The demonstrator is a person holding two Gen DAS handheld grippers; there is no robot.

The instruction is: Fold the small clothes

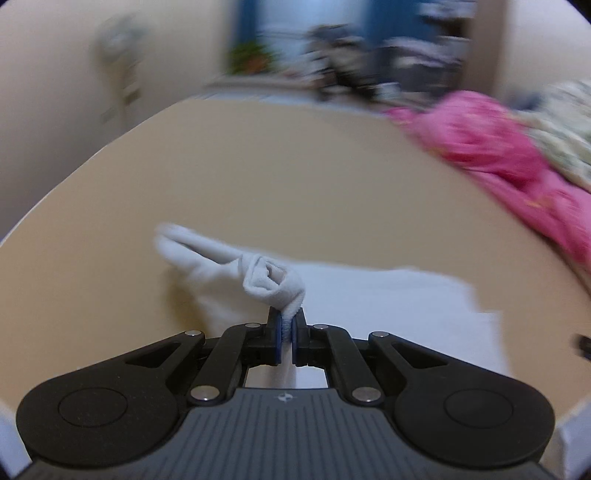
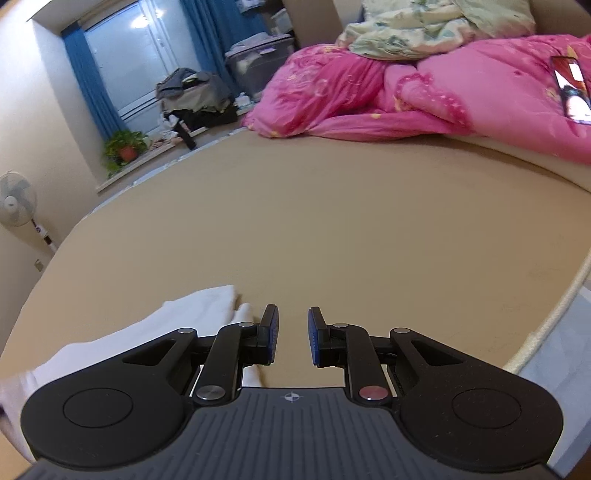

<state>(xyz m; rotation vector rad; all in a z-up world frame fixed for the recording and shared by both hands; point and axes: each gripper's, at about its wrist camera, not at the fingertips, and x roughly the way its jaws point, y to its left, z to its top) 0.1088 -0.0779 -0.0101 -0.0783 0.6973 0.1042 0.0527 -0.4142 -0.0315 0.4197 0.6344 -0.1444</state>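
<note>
Left view's background is all motion smear, and the gripper bodies cover the near cloth.

One white garment (image 1: 388, 295) on the tan bed (image 2: 332, 221), its ribbed edge bunched and pinched tight in the left gripper (image 1: 285, 326); right gripper (image 2: 291, 336) sits part open, nothing between its pads. Two quilts, pink (image 2: 406, 92) and floral (image 2: 424, 29).

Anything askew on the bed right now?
Yes: the left gripper is pinching the white garment by a twisted, bunched edge, not a flat one. The right gripper is open and empty beside it.
</note>
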